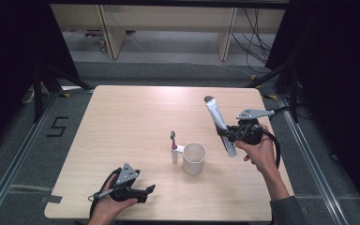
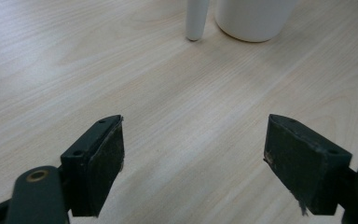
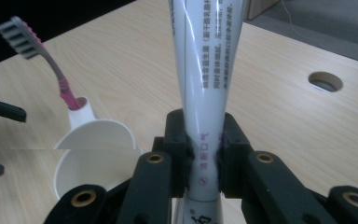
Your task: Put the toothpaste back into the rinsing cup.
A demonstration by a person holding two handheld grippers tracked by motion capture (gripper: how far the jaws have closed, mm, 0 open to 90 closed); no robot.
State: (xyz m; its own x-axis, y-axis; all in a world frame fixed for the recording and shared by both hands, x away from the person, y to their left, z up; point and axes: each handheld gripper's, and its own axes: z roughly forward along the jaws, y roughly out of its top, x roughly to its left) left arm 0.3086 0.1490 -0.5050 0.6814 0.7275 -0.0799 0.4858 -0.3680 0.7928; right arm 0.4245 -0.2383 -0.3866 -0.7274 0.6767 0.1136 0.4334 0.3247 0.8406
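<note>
- The table [image 1: 136, 117] is the biggest thing here, light wood grain, with a round cable hole [image 3: 325, 81] in its top that shows in the right gripper view.
- The right gripper [image 1: 228, 133] is held up over the table's right side by the person's right hand [image 1: 261, 152]. Its jaws are pinched on a toothpaste tube [image 1: 219, 124], pads pressing the tube from both sides.
- The left gripper [image 1: 146, 191] sits low near the front edge of the table, in the left hand [image 1: 110, 207], pointing toward the cup. Its jaws are spread wide with just bare wood between them.
- That toothpaste tube is white with small print, off the table and tilted, its upper end leaning up and left in the high view. The right gripper view has it running straight up between the jaws [image 3: 203, 93].
- The cup [image 1: 194, 158] is white and stands upright near the middle of the table, between the two grippers.
- The toothbrush [image 1: 174, 147] stands upright just beside the cup on its left, in a small holder on the cup's side: pink neck, grey bristles, white handle.
</note>
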